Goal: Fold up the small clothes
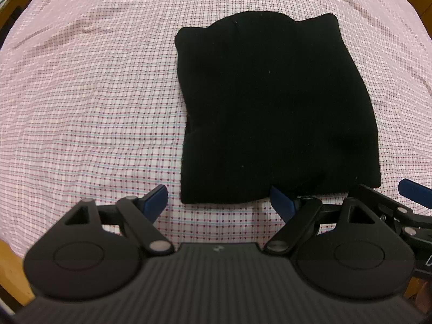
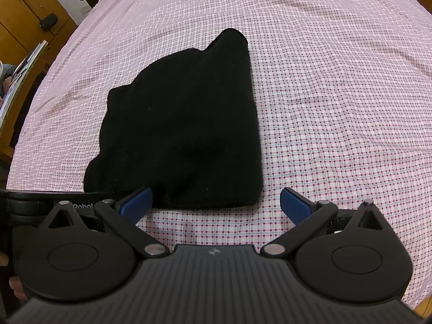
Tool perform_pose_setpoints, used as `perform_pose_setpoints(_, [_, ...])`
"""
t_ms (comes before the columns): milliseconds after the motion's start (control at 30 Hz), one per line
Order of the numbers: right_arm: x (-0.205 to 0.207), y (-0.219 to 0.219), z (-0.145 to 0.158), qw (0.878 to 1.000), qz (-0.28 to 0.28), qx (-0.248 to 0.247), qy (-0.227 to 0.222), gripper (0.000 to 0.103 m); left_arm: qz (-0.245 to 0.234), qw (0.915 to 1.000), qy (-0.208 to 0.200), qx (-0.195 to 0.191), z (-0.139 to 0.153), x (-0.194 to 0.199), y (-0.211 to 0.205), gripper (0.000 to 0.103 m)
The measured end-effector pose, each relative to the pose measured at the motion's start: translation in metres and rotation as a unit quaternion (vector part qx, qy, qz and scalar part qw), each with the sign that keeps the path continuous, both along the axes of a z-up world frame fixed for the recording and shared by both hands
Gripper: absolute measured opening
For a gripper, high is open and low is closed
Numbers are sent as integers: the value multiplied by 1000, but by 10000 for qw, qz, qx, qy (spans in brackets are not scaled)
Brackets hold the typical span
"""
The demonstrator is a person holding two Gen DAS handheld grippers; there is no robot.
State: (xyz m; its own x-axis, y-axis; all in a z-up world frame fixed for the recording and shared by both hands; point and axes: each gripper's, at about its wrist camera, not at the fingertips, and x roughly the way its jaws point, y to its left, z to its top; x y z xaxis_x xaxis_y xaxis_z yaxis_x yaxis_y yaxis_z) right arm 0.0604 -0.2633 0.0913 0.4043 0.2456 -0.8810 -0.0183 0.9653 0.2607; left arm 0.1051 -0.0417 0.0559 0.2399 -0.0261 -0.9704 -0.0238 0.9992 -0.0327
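Ahead of both grippers: checked sheet, black garment flat on it, long axis running away. Left gripper spread, near hem just ahead-right. Right gripper spread, hem just ahead-left. Both about equally near.

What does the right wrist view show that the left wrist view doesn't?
Only the right wrist view shows the wooden cabinet and the open right gripper framing the garment's near right corner. Only the left wrist view shows the open left gripper at the near left corner, with the right gripper's blue finger at the frame's edge. Both show the black garment lying flat on the pink checked sheet, gripped by neither.
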Motion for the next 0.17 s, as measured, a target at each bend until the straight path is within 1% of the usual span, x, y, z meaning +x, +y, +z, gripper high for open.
perform_pose_setpoints(167, [-1, 0, 0, 10000, 8, -5, 5, 103, -17, 10000, 55, 30, -1, 0, -1, 84])
